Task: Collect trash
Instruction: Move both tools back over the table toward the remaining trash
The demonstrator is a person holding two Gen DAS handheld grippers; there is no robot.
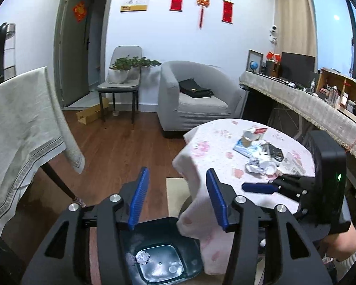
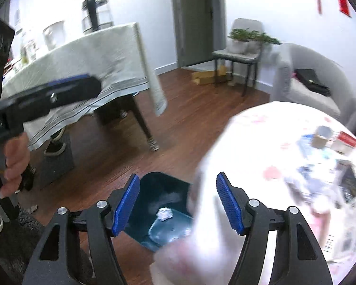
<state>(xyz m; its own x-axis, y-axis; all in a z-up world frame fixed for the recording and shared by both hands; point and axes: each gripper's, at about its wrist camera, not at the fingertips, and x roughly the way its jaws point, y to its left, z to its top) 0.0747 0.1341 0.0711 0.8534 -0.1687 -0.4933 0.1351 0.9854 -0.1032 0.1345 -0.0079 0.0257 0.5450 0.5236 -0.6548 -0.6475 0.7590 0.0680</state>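
Below my left tongs (image 1: 176, 197) sits the dark teal bin (image 1: 189, 242) on the wooden floor (image 1: 121, 147), tucked against the hanging edge of the pink floral cloth (image 1: 201, 216). Inside it I see one crumpled white paper ball (image 1: 142, 257) lying on the bottom towards the left, and a small pale round thing near the right of the bottom that I cannot make out. The left tongs are released, blue pads apart with nothing between them, hanging over the bin's mouth. My right tongs (image 2: 178, 204) are released too, pads wide with nothing gripped; through them I see the same bin (image 2: 161, 190) and the paper ball (image 2: 164, 213) in it. The remaining trash (image 1: 261, 159) lies in a heap on the round tabletop (image 1: 216, 142): a tipped paper cup (image 1: 249, 135), crumpled white wrappers, a dark packet and printed paper, close together near the middle. In the right view that heap is blurred. The right tongs show in the left view over the tabletop's near edge, just beside the heap.
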